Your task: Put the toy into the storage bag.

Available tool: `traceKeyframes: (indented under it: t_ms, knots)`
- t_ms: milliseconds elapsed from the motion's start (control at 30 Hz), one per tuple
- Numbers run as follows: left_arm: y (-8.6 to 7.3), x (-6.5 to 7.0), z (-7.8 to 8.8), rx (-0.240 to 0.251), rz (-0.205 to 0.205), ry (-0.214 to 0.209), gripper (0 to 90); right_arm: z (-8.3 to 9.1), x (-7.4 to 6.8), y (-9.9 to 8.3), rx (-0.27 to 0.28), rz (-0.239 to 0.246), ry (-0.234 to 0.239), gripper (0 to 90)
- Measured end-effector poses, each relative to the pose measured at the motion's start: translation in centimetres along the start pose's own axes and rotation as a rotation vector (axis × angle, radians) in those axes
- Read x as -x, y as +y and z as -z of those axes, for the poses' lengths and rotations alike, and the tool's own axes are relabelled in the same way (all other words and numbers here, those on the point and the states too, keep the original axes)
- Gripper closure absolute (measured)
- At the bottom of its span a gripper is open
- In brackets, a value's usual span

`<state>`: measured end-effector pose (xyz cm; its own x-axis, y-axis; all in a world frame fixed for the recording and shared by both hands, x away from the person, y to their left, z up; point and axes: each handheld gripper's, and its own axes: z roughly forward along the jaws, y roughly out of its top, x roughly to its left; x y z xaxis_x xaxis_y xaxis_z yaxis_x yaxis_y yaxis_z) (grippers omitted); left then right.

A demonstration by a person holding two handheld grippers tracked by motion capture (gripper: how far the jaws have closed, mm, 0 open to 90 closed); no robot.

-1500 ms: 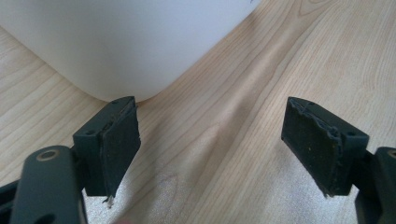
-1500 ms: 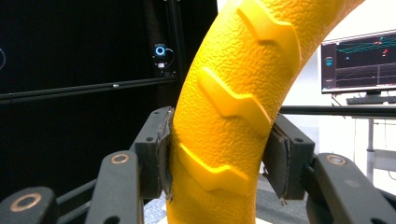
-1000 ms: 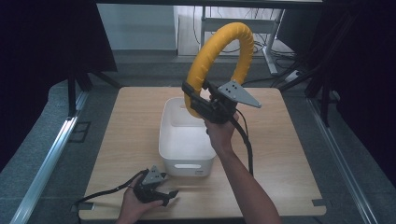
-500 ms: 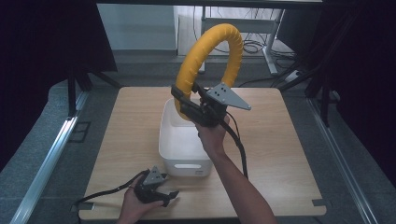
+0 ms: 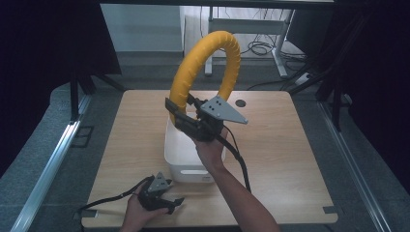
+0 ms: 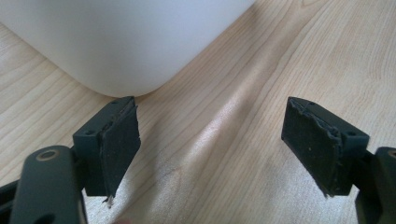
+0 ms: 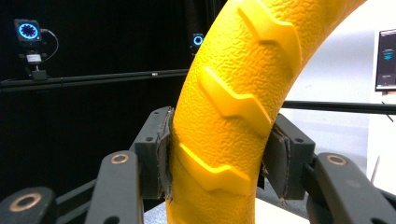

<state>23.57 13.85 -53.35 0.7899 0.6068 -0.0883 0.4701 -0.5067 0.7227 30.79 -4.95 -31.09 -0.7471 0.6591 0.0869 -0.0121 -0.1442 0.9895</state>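
Note:
A big yellow ring (image 5: 203, 60) with a pebbled, ridged surface (image 7: 233, 107) stands upright in the air above the white bin (image 5: 176, 147). My right gripper (image 5: 181, 116) is shut on its lower left part, with both pads pressed into the yellow rubber. The ring's lower stretch is hidden behind the gripper and the hand. Near the table's front edge, my left gripper (image 5: 174, 202) rests low over the wood with its jaws open and nothing between them (image 6: 215, 149). The bin's rounded corner (image 6: 121, 51) lies just beyond its pads.
The wooden table (image 5: 285, 154) has a round cable hole (image 5: 240, 103) at the back. Black curtains and metal frame rails flank both sides. A desk frame with loose cables stands behind the table. Each gripper trails a black cable (image 5: 239, 162).
My right gripper has carried the yellow ring to the left and slightly down, over the white bin. The left gripper has stayed where it was.

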Motion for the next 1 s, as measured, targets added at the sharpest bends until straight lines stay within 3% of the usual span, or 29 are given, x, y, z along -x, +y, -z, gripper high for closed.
traceKeyframes:
  t_ms: [233, 433, 800, 1000]
  knots:
    - [0.0, 0.0, 0.1, -0.007, -0.007, 0.003, 19.4, 0.0, -1.6, -0.9, -0.003, 0.005, 0.02, 47.8]
    - [-0.4, -0.7, 0.6, 0.02, 0.035, 0.015, 19.6, 0.0, -2.2, -1.8, -0.012, -0.005, 0.035, 47.7]
    - [-0.5, -0.9, 0.7, 0.021, 0.041, 0.021, 19.6, 0.5, -2.8, -3.5, 0.013, -0.037, 0.007, 47.8]
    - [-0.5, -0.9, 0.6, 0.022, 0.043, 0.019, 19.6, 0.6, -3.2, -4.8, -0.001, -0.047, 0.001, 47.7]
